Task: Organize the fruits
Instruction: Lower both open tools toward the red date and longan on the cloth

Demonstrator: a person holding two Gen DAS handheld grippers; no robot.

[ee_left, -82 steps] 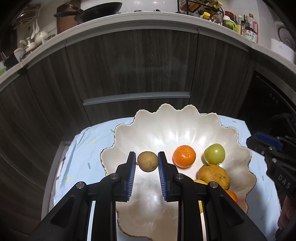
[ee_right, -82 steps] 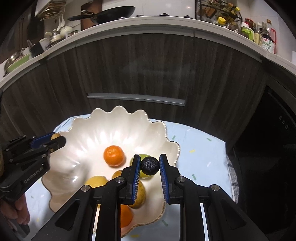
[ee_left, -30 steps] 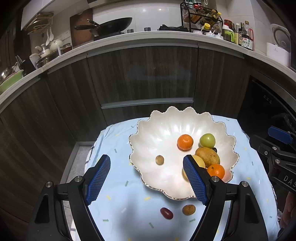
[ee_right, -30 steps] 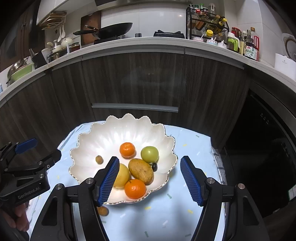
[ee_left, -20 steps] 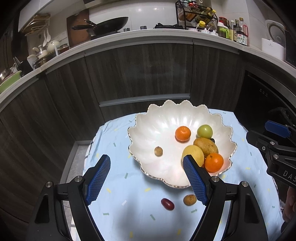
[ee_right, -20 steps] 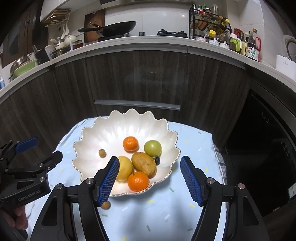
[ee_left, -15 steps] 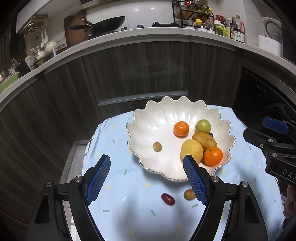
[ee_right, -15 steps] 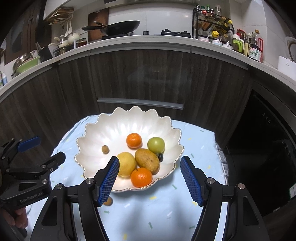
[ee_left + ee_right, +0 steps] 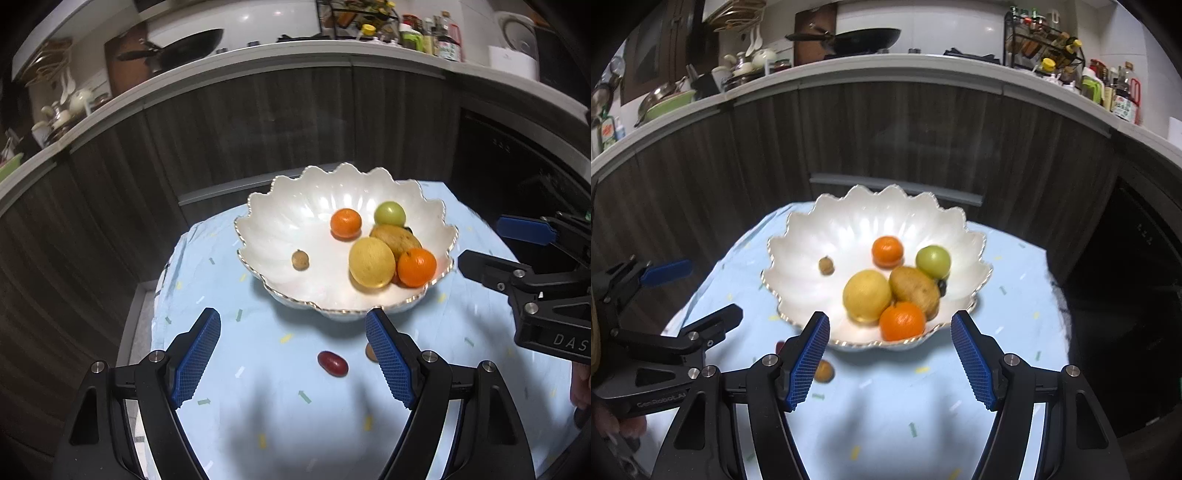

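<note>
Left wrist view: the left gripper (image 9: 291, 360) is spread wide and empty, poised above the bench (image 9: 280, 424) in front of the scalloped white bowl (image 9: 266, 229). Between its fingers, on the blue cloth, lies a small red fruit (image 9: 332, 363); a small brown fruit (image 9: 369, 352) just beside it is partly hidden by the right-hand finger. These two fruits remain outside the bowl, so the wide opening probably serves an approach to one of them. Inside the bowl rest a small brown longan-like fruit (image 9: 300, 259), set apart at the left, and a cluster at the right: a yellow fruit (image 9: 371, 262), two oranges (image 9: 345, 222), a green fruit (image 9: 389, 214) and a brownish mango-like fruit (image 9: 397, 238), gathered where the bowl wall stops them rolling. Right wrist view: the right gripper (image 9: 890, 356) is likewise released and holds nothing, raised before the bowl's near rim. A tiny dark fruit (image 9: 942, 287) sits against the green one. The brown fruit on the cloth appears beside the left finger, somewhat blurred, so its kind cannot be fixed.
</note>
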